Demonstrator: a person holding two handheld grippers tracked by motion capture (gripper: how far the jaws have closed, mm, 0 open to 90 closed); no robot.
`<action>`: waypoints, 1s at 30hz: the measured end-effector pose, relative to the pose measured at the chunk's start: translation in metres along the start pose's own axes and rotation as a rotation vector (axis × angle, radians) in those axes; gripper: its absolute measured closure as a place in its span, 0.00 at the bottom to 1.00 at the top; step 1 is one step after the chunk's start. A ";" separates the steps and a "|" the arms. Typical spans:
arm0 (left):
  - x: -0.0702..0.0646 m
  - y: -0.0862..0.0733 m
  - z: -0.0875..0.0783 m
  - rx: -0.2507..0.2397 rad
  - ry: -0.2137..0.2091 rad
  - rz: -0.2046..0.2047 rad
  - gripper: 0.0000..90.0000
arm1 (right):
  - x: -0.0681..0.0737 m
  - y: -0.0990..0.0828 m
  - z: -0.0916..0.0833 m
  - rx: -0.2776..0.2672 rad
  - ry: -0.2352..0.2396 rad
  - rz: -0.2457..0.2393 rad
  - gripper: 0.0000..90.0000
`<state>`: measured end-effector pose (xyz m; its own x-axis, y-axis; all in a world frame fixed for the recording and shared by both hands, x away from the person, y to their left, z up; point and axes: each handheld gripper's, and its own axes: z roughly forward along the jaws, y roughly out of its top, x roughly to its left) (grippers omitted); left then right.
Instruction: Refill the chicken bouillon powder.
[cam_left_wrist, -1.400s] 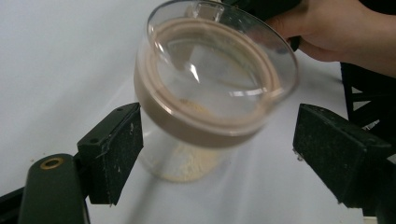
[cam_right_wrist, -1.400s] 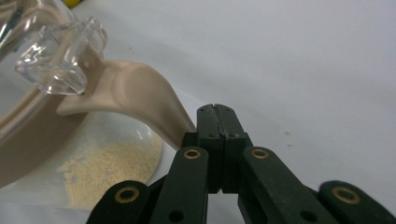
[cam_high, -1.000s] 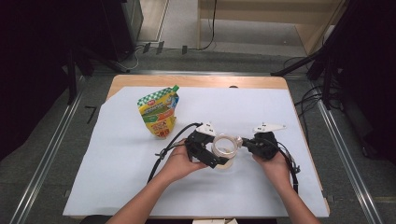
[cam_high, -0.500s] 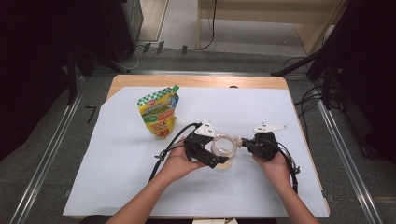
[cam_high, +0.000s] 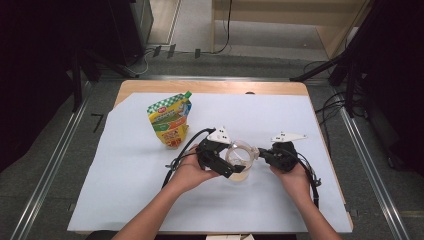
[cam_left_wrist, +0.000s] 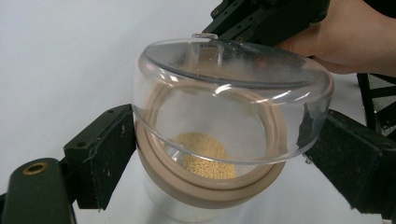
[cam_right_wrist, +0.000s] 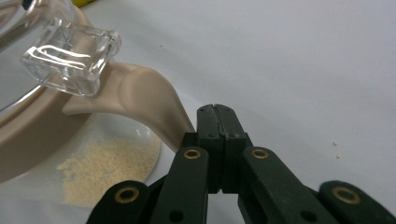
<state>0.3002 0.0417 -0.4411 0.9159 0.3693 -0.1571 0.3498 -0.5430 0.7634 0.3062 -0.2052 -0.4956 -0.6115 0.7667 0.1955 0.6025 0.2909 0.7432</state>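
Jar (cam_high: 240, 162) of clear glass with a beige sealing ring stands on the white sheet (cam_high: 125, 195) that covers the desk (cam_high: 210, 87), and every place below is given from it. The left tool (cam_high: 235, 167) comes at the jar from the left, one jaw on the near side and one on the far side, and its black pads press the wall just under the ring; in the left gripper view the jar (cam_left_wrist: 219, 154) sits squarely between the two pads (cam_left_wrist: 100, 156), gripped. A clear domed lid (cam_left_wrist: 233, 93) tilts open over the mouth, and a small heap of yellow grains (cam_left_wrist: 205, 154) lies on the bottom.

The right tool (cam_high: 261, 152) meets the jar from the right. In the right gripper view its jaws stand pressed together with no gap, their tips (cam_right_wrist: 218, 116) at the beige tab (cam_right_wrist: 144, 100) that curves out from the ring; whether they pinch the tab cannot be told. Just above that tab is the lid's clear square lug (cam_right_wrist: 70, 53).

Left of the jar and farther back, well apart from it, stands a green and yellow pouch (cam_high: 171, 124).
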 end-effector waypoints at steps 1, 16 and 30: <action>0.000 0.001 -0.001 0.002 0.001 0.002 0.12 | 0.000 0.000 0.000 0.000 0.000 0.001 1.00; 0.002 0.028 0.004 0.003 -0.017 -0.017 0.26 | 0.001 0.000 -0.003 -0.010 0.001 -0.005 1.00; 0.011 0.045 0.007 0.005 0.048 -0.028 0.66 | 0.002 0.000 -0.003 -0.013 -0.001 -0.010 1.00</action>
<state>0.3276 0.0166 -0.4127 0.8951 0.4205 -0.1481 0.3766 -0.5353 0.7561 0.3035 -0.2060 -0.4931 -0.6169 0.7645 0.1868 0.5895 0.2917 0.7532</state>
